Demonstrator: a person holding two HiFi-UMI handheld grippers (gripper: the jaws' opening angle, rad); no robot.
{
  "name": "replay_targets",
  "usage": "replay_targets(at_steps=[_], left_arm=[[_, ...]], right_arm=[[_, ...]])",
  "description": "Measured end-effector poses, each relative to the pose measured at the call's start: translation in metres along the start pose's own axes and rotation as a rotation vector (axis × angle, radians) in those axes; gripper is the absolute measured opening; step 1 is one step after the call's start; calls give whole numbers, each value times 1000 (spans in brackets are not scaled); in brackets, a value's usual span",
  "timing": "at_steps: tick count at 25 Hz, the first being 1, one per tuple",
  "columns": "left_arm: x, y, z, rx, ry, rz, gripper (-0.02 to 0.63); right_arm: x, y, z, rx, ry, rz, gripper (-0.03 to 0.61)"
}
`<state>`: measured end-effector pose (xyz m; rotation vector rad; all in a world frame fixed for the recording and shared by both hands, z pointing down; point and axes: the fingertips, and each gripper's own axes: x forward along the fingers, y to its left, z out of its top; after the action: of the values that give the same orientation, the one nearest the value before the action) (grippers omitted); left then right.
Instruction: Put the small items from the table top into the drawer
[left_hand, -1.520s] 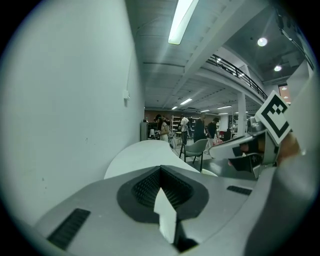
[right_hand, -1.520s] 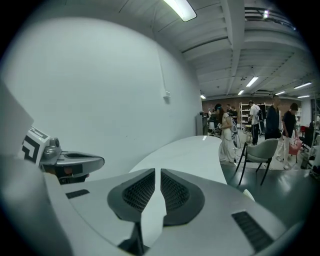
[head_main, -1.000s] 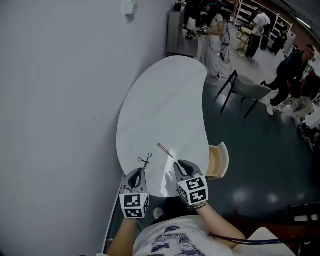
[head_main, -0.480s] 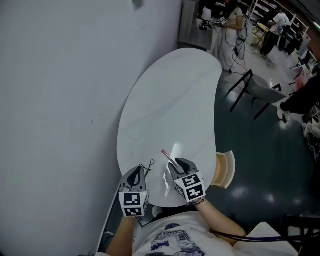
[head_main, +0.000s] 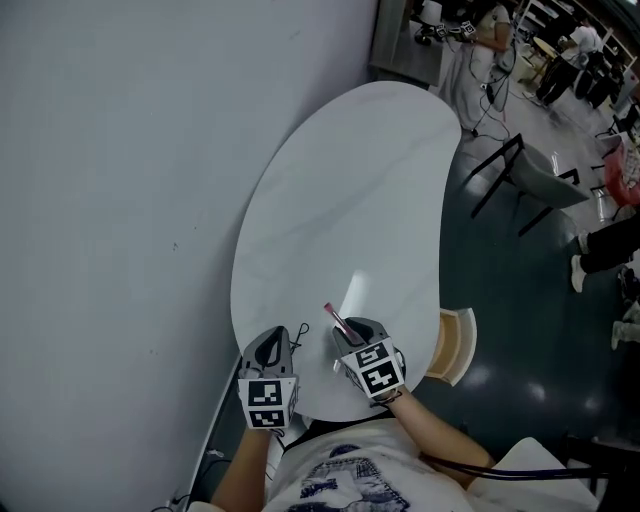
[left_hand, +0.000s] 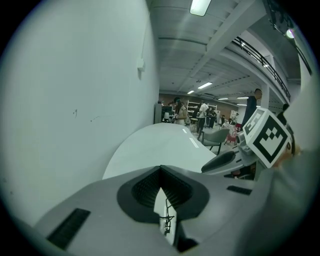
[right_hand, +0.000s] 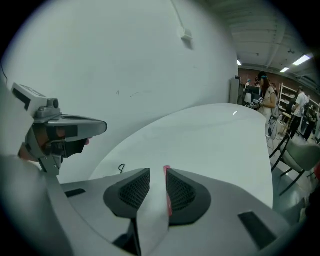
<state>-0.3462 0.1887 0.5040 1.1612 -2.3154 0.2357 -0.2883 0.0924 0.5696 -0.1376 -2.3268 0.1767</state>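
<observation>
One white table (head_main: 340, 200) carries two small items, and one drawer (head_main: 457, 345) stands pulled out at its right edge. The drawer shows only its pale wooden inside.

The first item, a single pink stick (head_main: 335, 318), lies on the table top left of the drawer, close to it. The second, a single black wire clip (head_main: 299, 331), lies further left of the drawer, beyond the stick. Both are outside the drawer.

Two tongs are over the table's near end. The right gripper (head_main: 349, 328), the nearer one to the drawer, has just been opening its jaws. They now stand apart with the pink stick (right_hand: 166, 172) between them, lying along the right-hand pad, and bare table shows on the other side. The left gripper (head_main: 277, 334), farther from the drawer, is clenched tip to tip on nothing, with the clip (left_hand: 167, 220) on the table just ahead of it.

One grey chair (head_main: 545, 180) stands on the dark floor beyond the drawer.
</observation>
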Motion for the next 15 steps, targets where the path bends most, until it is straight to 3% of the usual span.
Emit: replay_targets(at_steps=[15], left_arm=[[27, 27, -13, -54, 84, 74, 20]], right_arm=[[55, -18, -32, -36, 177, 56, 112]])
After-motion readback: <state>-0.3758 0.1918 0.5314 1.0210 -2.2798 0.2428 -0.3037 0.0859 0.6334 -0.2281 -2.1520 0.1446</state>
